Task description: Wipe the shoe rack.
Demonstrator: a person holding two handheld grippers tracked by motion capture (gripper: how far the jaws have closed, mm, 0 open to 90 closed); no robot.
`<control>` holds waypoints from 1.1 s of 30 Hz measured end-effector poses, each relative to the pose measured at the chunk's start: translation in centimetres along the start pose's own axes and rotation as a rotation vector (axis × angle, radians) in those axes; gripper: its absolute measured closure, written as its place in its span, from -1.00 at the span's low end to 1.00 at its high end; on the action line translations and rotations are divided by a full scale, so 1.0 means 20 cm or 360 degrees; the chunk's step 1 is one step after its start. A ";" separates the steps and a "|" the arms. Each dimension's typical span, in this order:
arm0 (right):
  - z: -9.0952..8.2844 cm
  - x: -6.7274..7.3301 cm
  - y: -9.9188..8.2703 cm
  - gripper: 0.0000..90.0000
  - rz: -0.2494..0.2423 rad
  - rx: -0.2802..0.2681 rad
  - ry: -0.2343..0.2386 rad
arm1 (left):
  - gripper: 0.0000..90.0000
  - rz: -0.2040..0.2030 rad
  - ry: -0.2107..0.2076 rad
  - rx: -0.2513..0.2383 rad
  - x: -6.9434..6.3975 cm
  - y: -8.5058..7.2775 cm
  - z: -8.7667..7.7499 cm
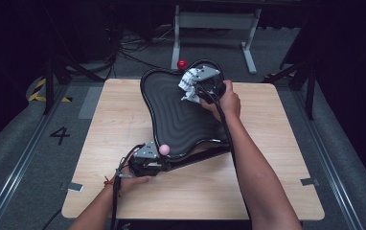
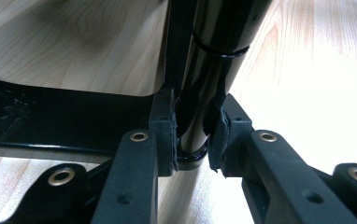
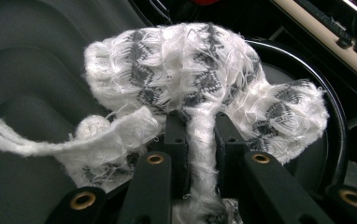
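Cloth [image 3: 200, 74] pinched in right tool [image 3: 201, 135]; left tool [image 2: 193, 135] clamps tube [image 2: 209, 70].

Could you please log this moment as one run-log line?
left gripper: clamps black tube | right gripper: holds white cloth on black seat

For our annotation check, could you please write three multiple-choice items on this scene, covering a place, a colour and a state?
1. Where is the cloth?
A. on the floor
B. on the far end of the black tray
C. on bare wood

2. What colour is the ball by the left gripper?
A. pink
B. green
C. blue

3. What is the right gripper doing?
A. hanging open
B. gripping a cup
C. shut on the cloth

Answers: B, the high view shows it on the tray; A, it looks pink there; C, its pads pinch a white strand.
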State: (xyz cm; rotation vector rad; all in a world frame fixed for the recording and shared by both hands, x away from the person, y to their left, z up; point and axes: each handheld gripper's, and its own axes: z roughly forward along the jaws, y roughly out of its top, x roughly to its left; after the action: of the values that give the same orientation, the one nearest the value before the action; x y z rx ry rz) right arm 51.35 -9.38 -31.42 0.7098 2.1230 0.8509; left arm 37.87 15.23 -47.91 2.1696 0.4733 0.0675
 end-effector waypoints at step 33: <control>-0.03 -0.17 -0.15 0.77 0.0167 0.0055 -0.0148 | 0.62 0.0005 0.0010 -0.0001 0.00 0.00 0.00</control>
State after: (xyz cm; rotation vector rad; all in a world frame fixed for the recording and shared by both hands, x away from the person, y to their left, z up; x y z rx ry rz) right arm 52.22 -13.75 -32.01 0.8685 2.0367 0.8219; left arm 37.79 15.18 -47.91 2.1701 0.4732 0.0762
